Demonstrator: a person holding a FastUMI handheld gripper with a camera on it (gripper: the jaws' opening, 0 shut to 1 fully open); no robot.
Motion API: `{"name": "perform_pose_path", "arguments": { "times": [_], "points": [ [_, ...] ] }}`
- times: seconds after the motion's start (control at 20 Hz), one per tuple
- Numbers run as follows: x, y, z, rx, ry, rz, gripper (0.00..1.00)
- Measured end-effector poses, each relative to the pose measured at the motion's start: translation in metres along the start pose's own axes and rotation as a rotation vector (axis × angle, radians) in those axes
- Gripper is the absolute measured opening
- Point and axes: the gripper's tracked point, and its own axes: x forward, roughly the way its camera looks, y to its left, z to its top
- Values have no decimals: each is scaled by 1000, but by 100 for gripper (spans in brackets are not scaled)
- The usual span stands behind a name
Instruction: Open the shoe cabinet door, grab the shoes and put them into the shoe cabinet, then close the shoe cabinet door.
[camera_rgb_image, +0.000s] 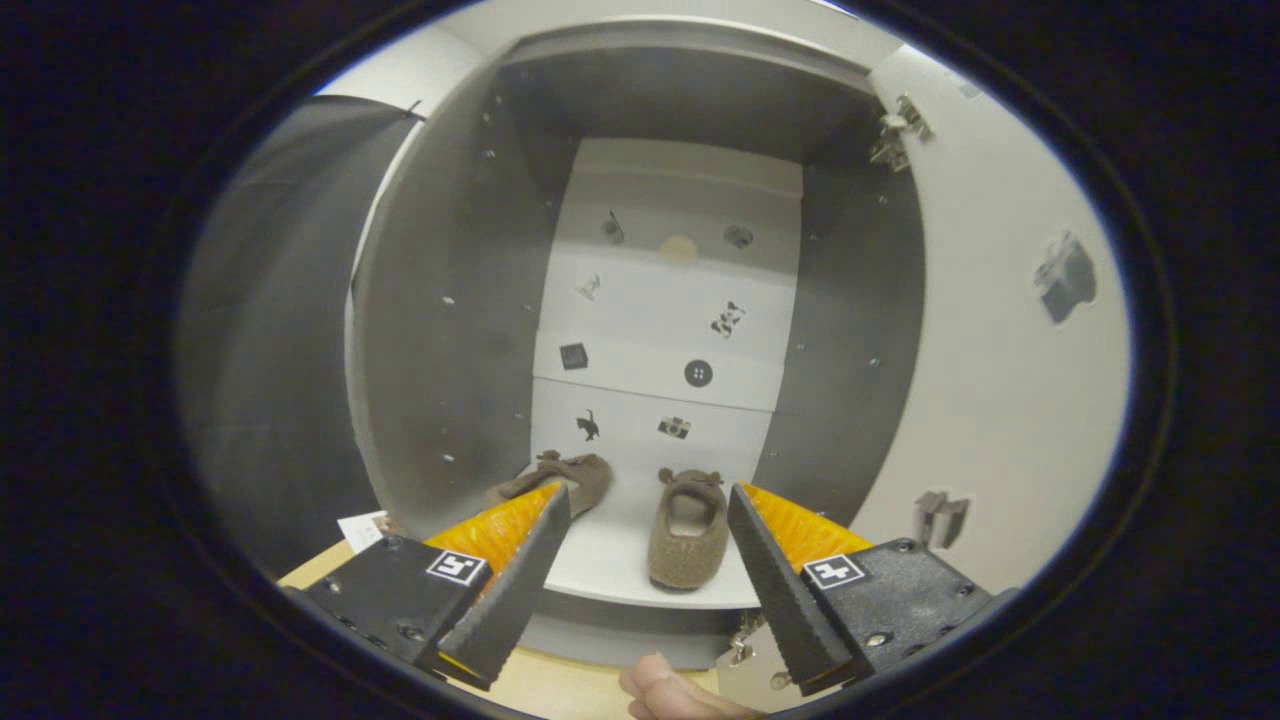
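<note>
A: Foreground, nearest the camera: what does the gripper (650, 498) show?

B: Its 2 fingers (520, 575) are spread wide and grip nothing. Each carries 1 square marker on its base. They point forward and slightly down into the open shoe cabinet (440, 330).

A: And the person's hand (672, 695)?

B: Part of 1 hand, fingers curled, shows just below and between the finger bases, over the light wooden floor (560, 690). Its exact grasp cannot be told.

A: Next plane: where are the shoes?

B: 2 brown slippers lie on the cabinet's bottom shelf (610, 560). The right slipper (688, 530) stands upright between the fingertips, opening upward, its heel near the shelf's front edge. The left slipper (565, 480) lies tilted on its side, just beyond the left fingertip and partly hidden by it. The 2 slippers are apart, not touching, and neither touches a finger.

A: The door?

B: The cabinet door (1000, 350) is swung fully open to the right, its inner face and 2 hinges (900, 125) visible.

A: Farthest plane?

B: The pale back panel (670, 320) carries small dark stickers in rows; the grey side walls show peg holes. A small white tag (362, 530) lies on the floor beside the left finger base.
</note>
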Motion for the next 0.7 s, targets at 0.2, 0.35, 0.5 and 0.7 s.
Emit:
{"name": "perform_pose_path", "arguments": {
  "times": [0.2, 0.35, 0.5, 0.7],
  "points": [
    [-89, -6, 27, -27, -85, -15, 100],
    [-162, -23, 50, -74, -164, -72, 100],
    [-223, -42, 60, -98, -185, -134, 100],
    [-276, -58, 50, -150, -141, -156, 100]
  ]
}}
